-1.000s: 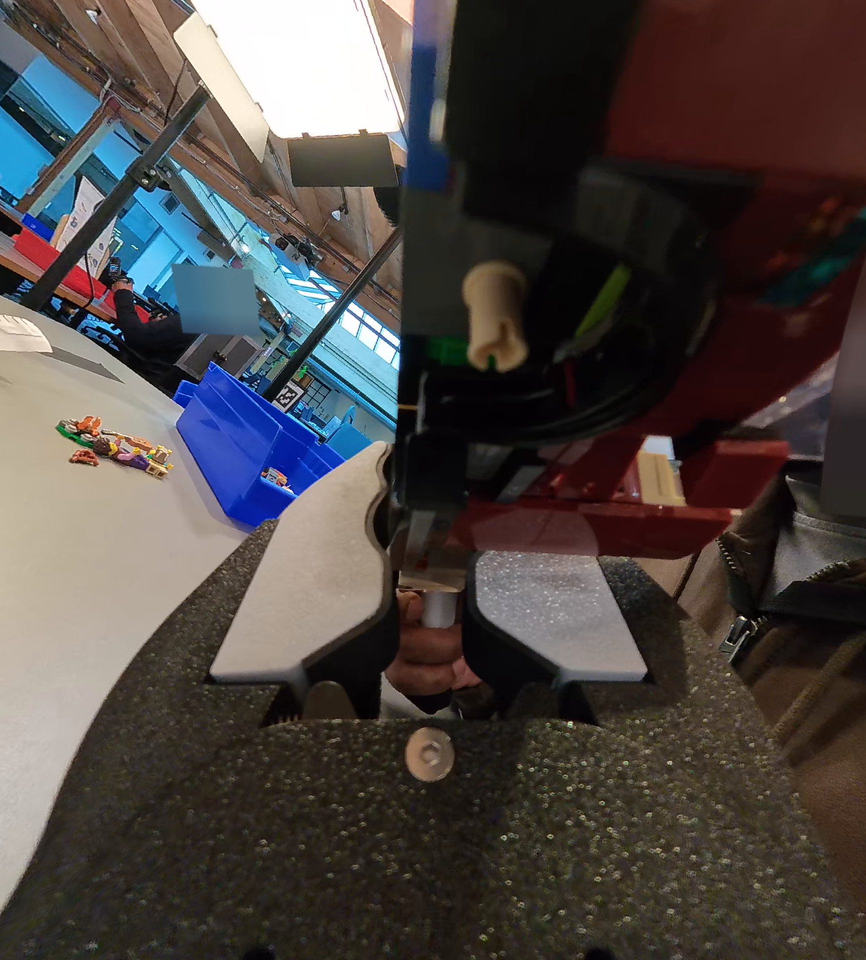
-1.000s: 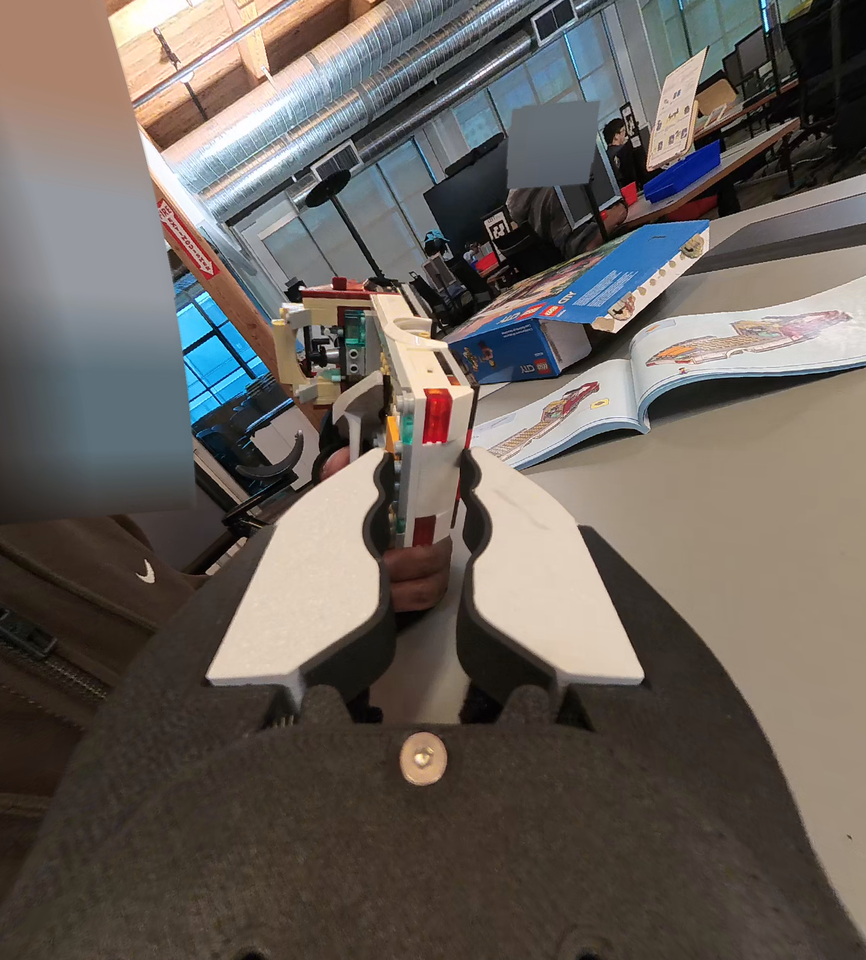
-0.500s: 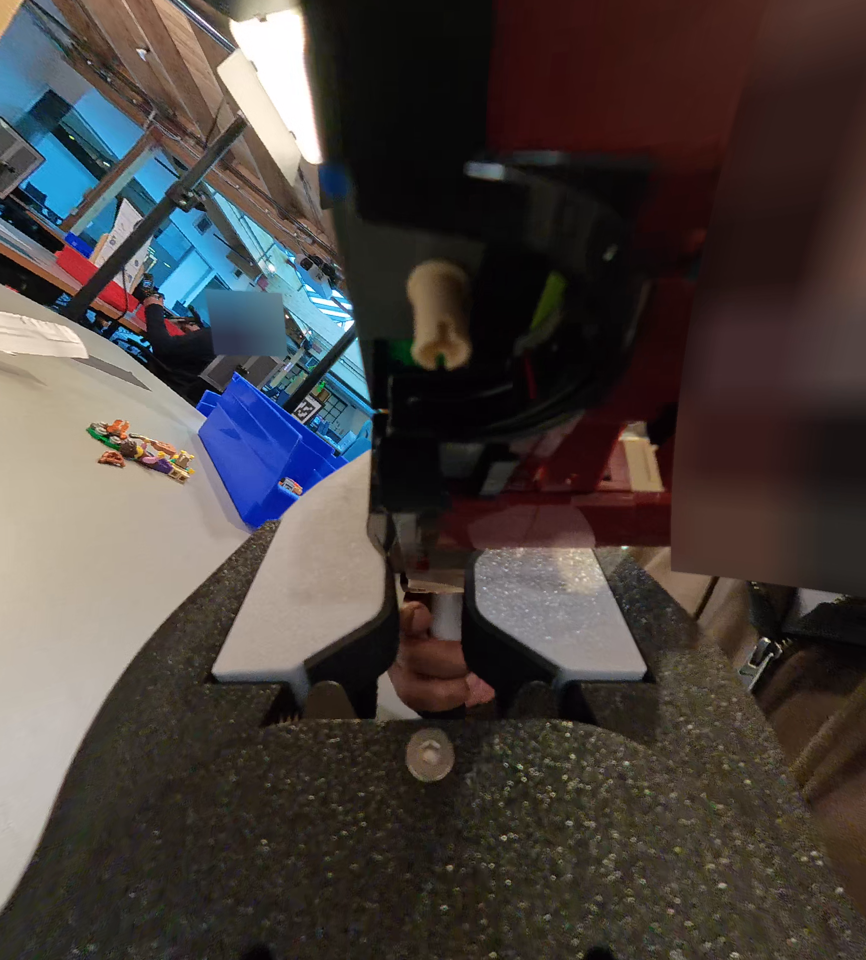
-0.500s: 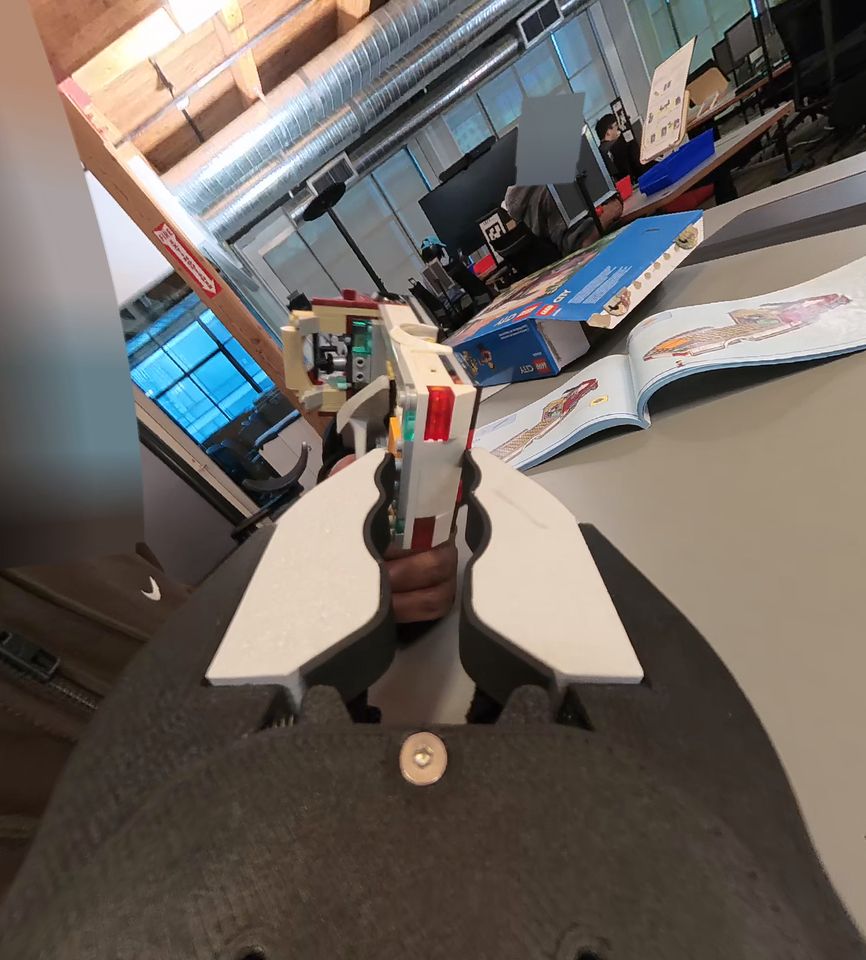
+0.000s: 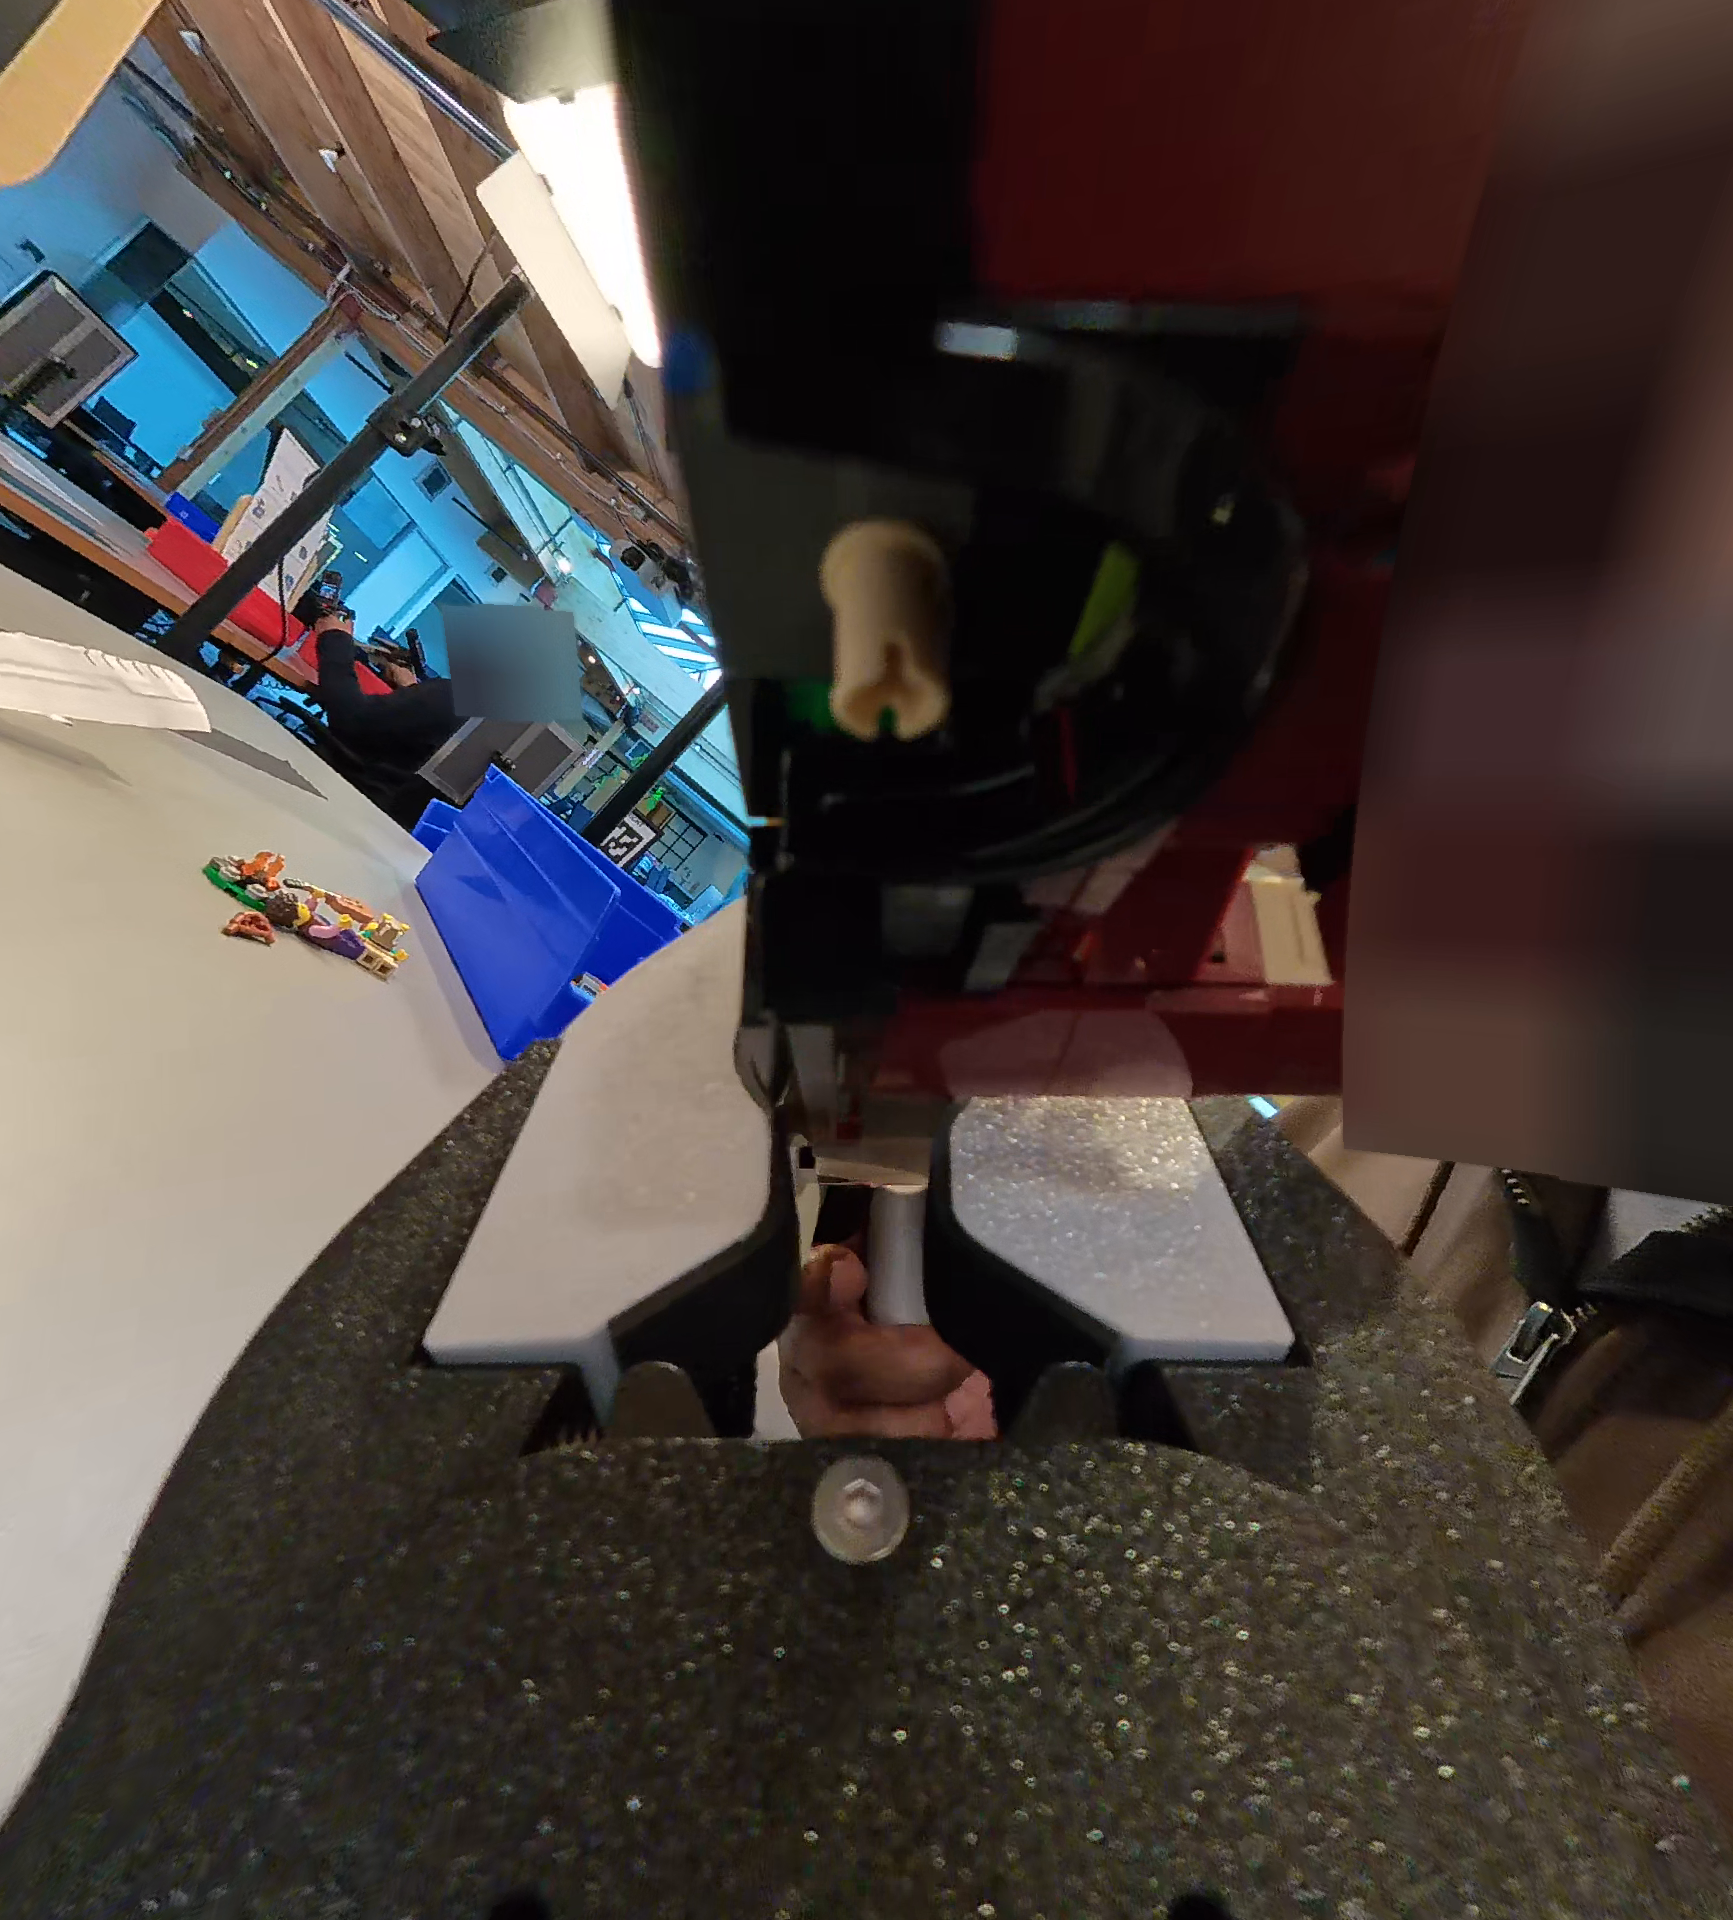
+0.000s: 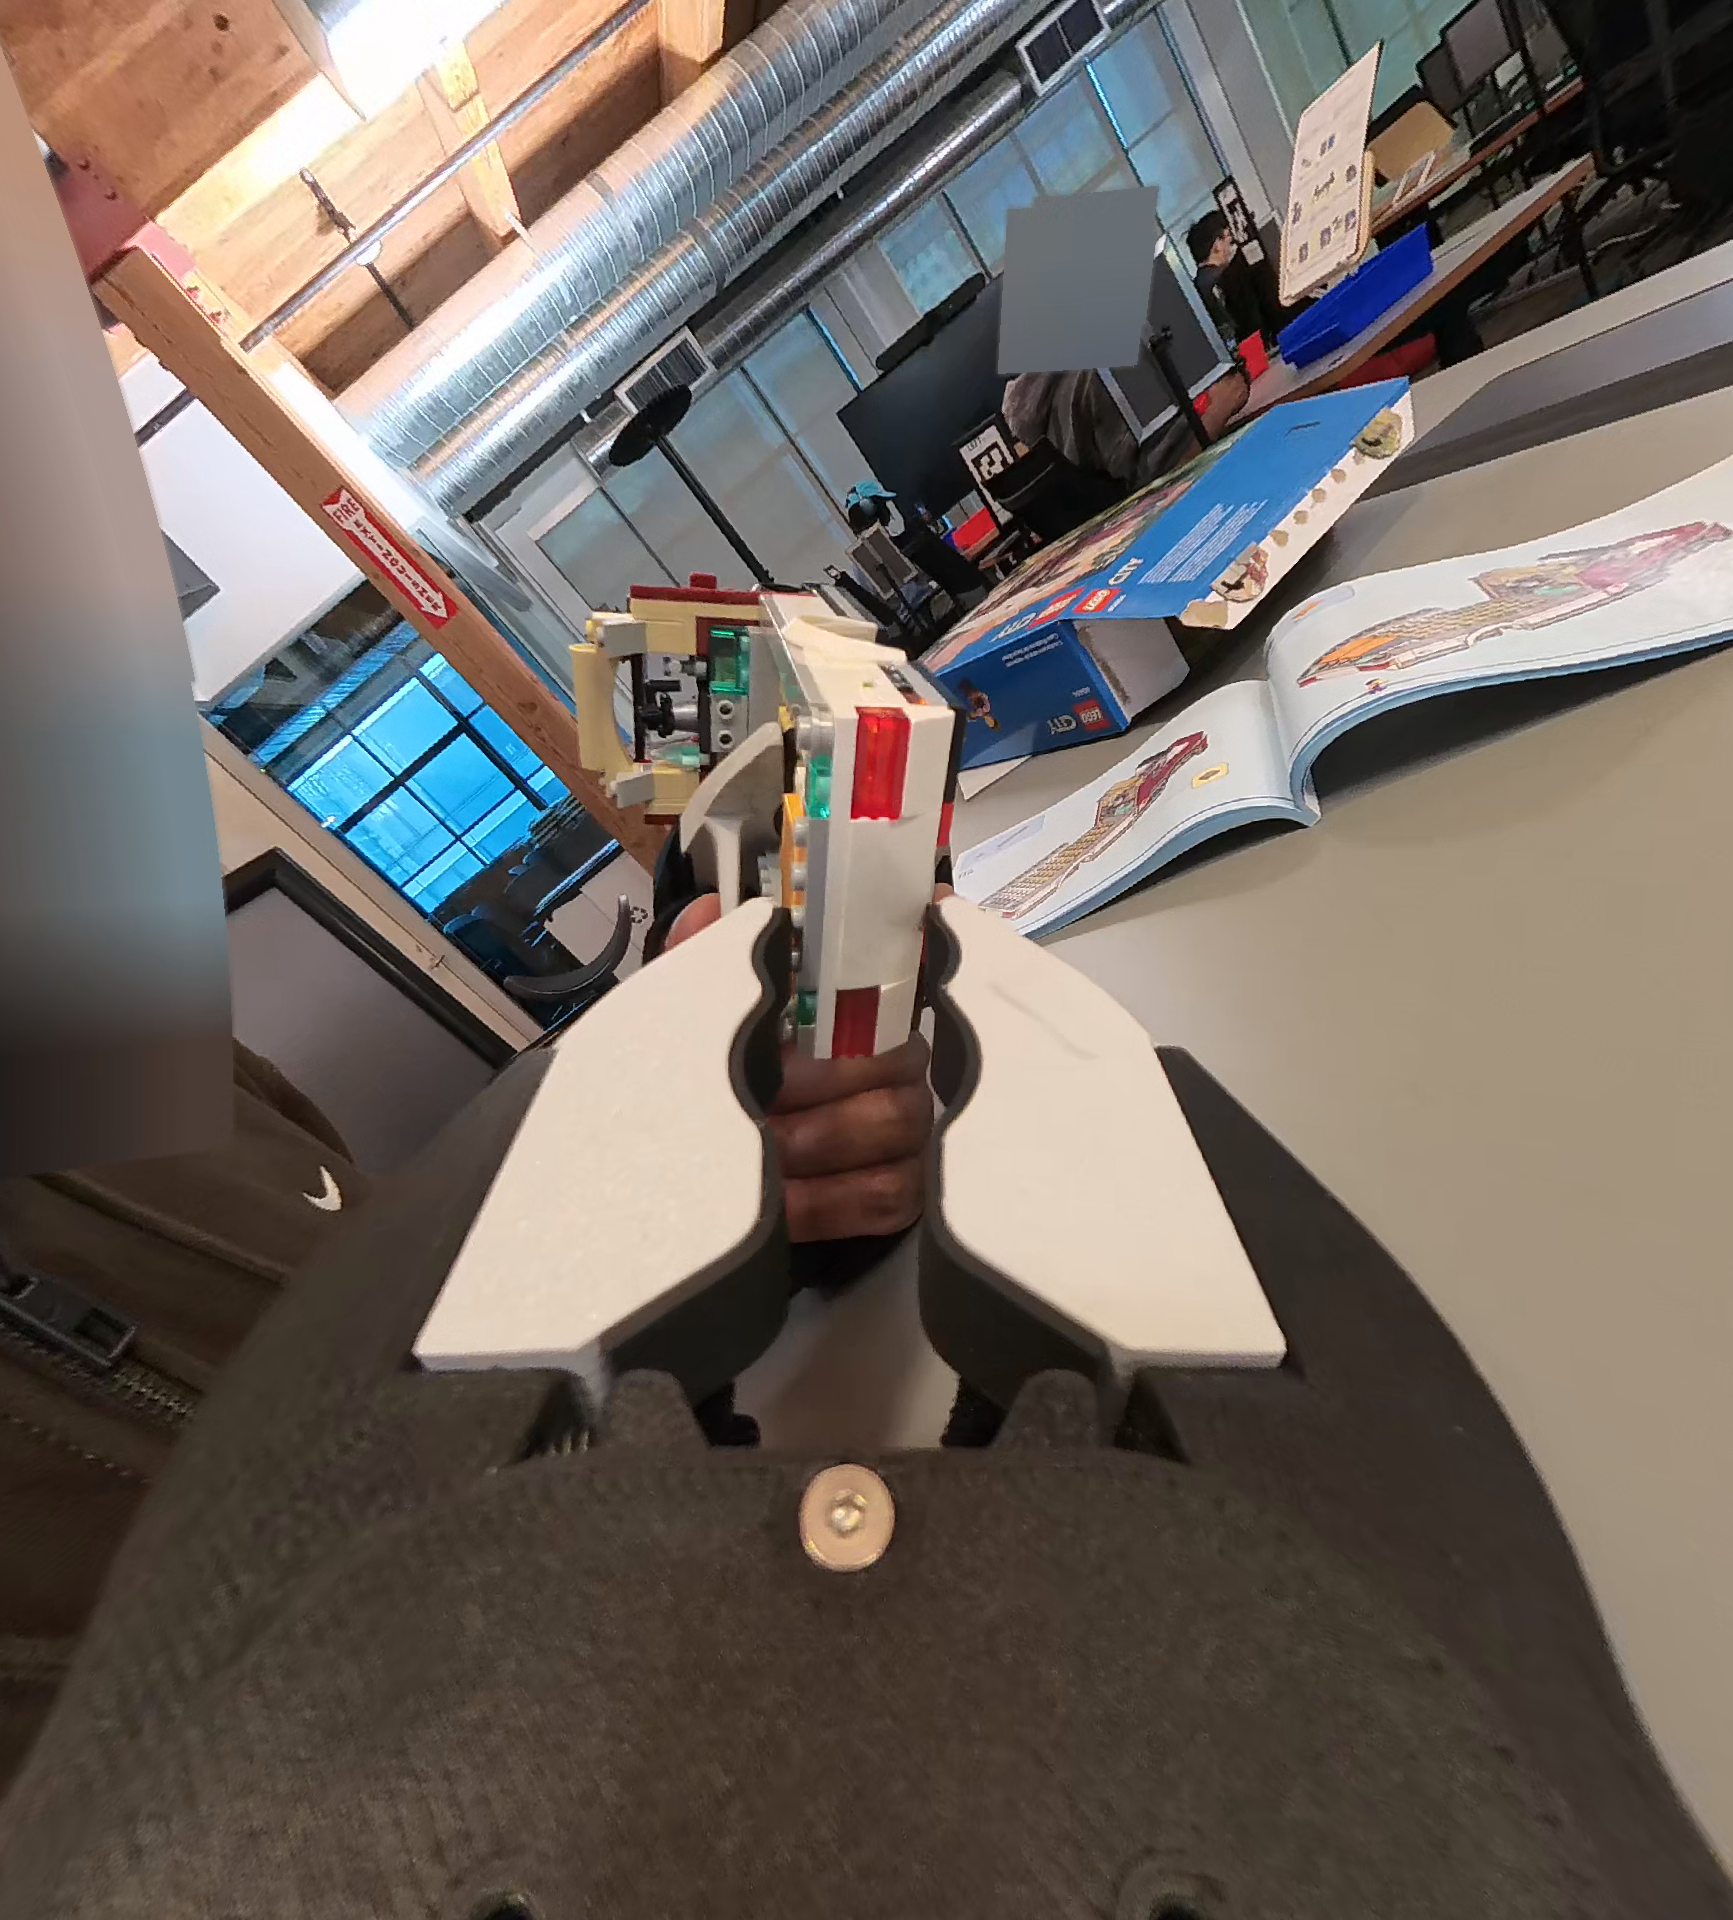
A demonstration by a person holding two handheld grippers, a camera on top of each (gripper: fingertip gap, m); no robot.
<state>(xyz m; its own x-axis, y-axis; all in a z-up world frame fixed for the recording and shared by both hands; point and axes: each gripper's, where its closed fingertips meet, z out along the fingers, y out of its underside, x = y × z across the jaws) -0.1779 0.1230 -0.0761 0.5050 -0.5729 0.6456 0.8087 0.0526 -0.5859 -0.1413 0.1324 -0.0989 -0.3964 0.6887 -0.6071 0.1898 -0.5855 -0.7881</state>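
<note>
- Lying far to the left in the left wrist view, a little pile of small brick pieces point(image 5: 306, 914) sits on the grey table point(image 5: 93, 1143).
- Next to it, further right, a blue bin point(image 5: 529, 925) stands on the same table.
- Right of that, the left gripper point(image 5: 857, 1122) has its two fingers close together around the bottom of a big toy brick model point(image 5: 1101, 623), which fills the top of the view with dark red and black parts. The left finger point(image 5: 654, 1122) sits right against it. The tip of the right finger is hidden under the model, so I cannot tell if it presses.
- A tan peg point(image 5: 883, 634) sticks out of the model above the fingers.
- A hand point(image 5: 872, 1361) shows low down between the fingers.
- In the right wrist view, the right gripper point(image 6: 846, 925) is clamped on the white and red end of the toy brick model point(image 6: 872, 831). Both pads point(image 6: 955, 956) press its sides. The model is up in the air, off the table.
- A hand point(image 6: 846, 1153) shows behind the fingers, just under the model.
- To the right, a blue box point(image 6: 1132, 634) rests on the grey table point(image 6: 1464, 1143).
- Furthest right, an open booklet point(image 6: 1464, 665) lies flat.
</note>
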